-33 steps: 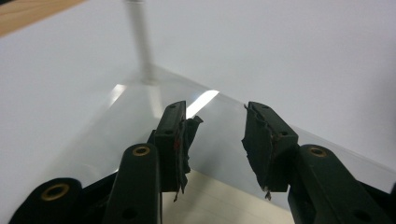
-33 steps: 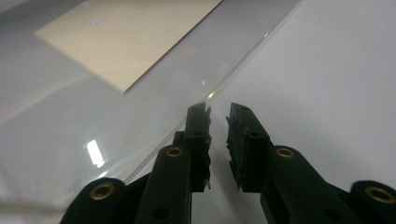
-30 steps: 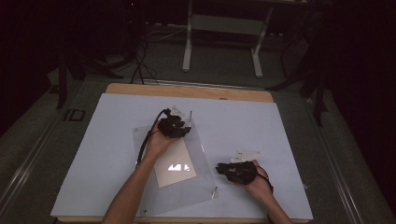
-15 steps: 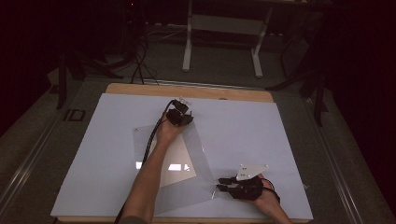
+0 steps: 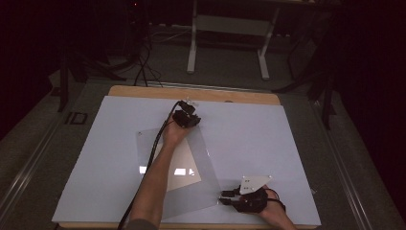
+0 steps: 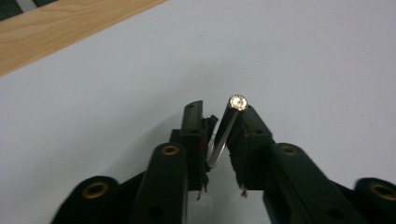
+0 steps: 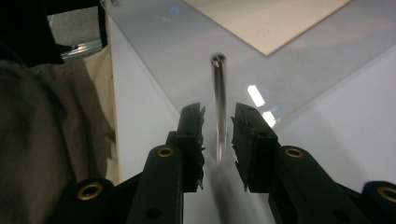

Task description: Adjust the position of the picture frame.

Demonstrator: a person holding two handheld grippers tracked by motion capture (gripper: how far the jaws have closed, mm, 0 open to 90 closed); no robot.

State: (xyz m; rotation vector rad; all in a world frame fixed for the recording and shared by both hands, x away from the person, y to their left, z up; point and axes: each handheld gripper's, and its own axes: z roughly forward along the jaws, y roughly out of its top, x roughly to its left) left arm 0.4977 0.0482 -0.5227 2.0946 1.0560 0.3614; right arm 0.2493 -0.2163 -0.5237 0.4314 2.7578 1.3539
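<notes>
Your left tool (image 5: 187,118) sits toward the far edge of the desk (image 5: 287,139), at the far corner of the clear plastic sleeve (image 5: 206,165). Its jaws have just been reopening a little and stand narrowly apart, with a slim metal rod (image 6: 223,133) between them leaning on one pad. Your right tool (image 5: 229,198) rests near the desk's near edge, at the sleeve's near corner, jaws apart either side of a second rod (image 7: 219,107), not pressing it.
</notes>
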